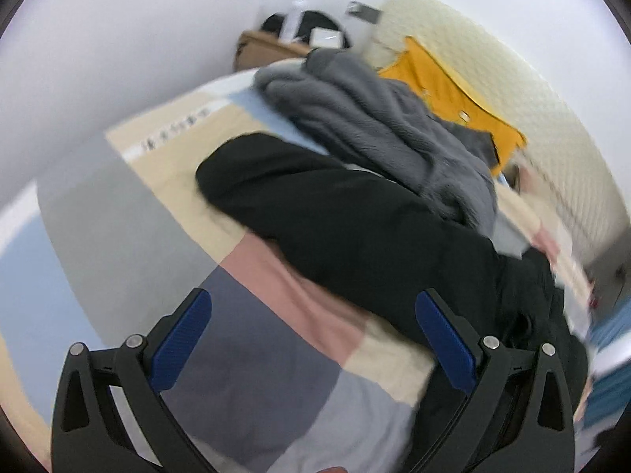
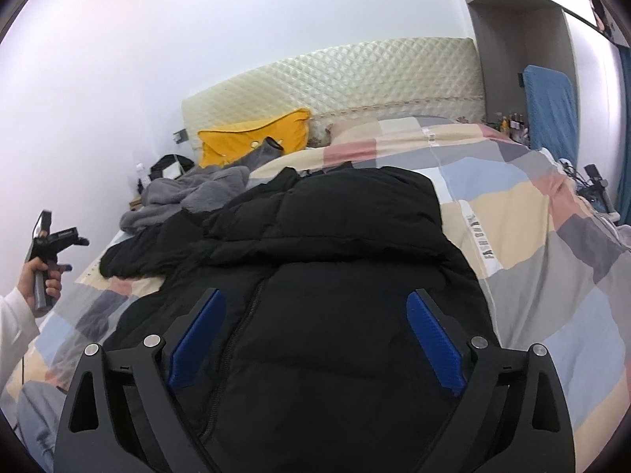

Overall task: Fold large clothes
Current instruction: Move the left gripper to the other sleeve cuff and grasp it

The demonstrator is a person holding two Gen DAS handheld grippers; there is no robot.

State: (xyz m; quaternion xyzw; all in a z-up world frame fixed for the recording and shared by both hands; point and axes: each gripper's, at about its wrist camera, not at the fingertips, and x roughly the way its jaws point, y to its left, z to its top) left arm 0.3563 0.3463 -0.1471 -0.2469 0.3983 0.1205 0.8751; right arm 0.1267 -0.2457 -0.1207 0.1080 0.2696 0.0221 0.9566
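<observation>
right wrist view: black puffer jacket (image 2: 315, 276) lies spread front-up mid-bed on patchwork quilt (image 2: 552, 236), one sleeve (image 2: 150, 252) flung toward left bed edge. right tongs (image 2: 315, 339) wide, empty, over jacket. left tongs (image 1: 313, 339) wide, empty, near sleeve. folding judged barely begun.

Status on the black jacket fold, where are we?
Done: the black puffer jacket is laid out on the patchwork duvet, zipper up, one sleeve out to the side. In hand: nothing; the left gripper and right gripper are both open above the fabric. Left: all folds. The grey fleece is still heaped.
</observation>
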